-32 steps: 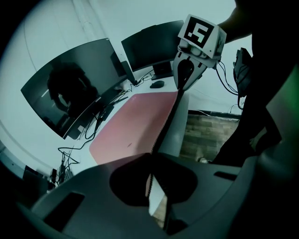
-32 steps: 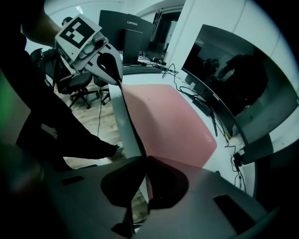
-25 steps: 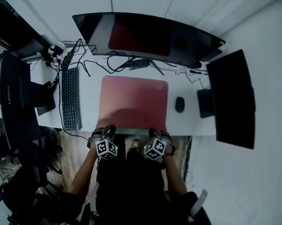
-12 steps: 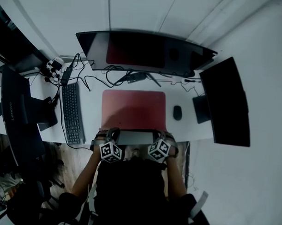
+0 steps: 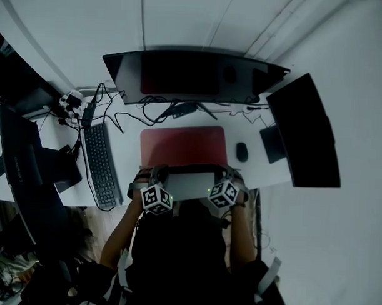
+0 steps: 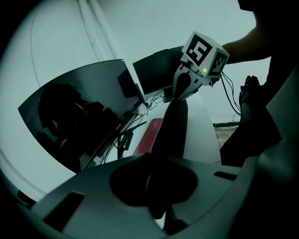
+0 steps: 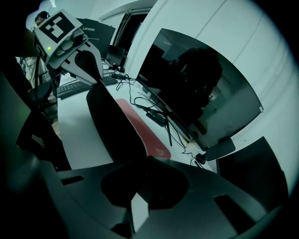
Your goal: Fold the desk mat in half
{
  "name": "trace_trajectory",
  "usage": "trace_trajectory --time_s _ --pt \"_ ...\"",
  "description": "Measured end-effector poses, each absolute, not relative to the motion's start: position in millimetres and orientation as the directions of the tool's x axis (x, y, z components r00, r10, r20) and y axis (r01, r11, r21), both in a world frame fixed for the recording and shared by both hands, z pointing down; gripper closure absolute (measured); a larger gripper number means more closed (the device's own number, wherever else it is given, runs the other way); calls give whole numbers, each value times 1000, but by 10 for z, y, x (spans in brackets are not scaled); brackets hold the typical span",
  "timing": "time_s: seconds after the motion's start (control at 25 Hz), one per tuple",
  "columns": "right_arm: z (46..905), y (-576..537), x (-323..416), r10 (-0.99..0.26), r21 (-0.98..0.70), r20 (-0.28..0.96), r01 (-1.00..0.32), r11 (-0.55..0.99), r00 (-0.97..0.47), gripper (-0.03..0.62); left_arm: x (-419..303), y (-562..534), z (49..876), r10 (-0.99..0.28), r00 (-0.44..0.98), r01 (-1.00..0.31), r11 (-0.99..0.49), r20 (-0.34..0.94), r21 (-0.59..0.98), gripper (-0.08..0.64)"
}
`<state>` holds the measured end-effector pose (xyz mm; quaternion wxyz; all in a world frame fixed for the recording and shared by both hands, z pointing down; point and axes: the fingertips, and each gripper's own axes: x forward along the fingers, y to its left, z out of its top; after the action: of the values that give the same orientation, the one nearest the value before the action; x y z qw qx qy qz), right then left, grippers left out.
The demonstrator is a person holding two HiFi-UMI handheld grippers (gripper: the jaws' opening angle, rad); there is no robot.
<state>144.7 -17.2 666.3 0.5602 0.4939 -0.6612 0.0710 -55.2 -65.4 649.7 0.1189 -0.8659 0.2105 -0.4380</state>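
Lifted and carried forward since earlier, the near edge of the desk mat (image 5: pixel 184 144) spans between the left tongs (image 5: pixel 156 174) and right tongs (image 5: pixel 228 173), each clamped on a near corner. Beyond them its red top lies flat before the monitor (image 5: pixel 194 74). It looks light and floppy, so corner grips suit.

Matt red top on the desk mat (image 5: pixel 185 145), smooth and cloth-like, with a duller underside. Behind the mat, glossy dark monitor (image 5: pixel 193 77). Beneath it, smooth white desk (image 5: pixel 129 159). Left of the mat, matt black plastic keyboard (image 5: pixel 103 167).
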Motion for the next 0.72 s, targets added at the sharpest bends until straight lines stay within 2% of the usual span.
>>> trace_trajectory --time_s 0.72 --pt "6449 -1152 1575 -637 450 770 -732 511 29 574 -437 -1486 6248 -557 474 -355 -830 682 -431 540"
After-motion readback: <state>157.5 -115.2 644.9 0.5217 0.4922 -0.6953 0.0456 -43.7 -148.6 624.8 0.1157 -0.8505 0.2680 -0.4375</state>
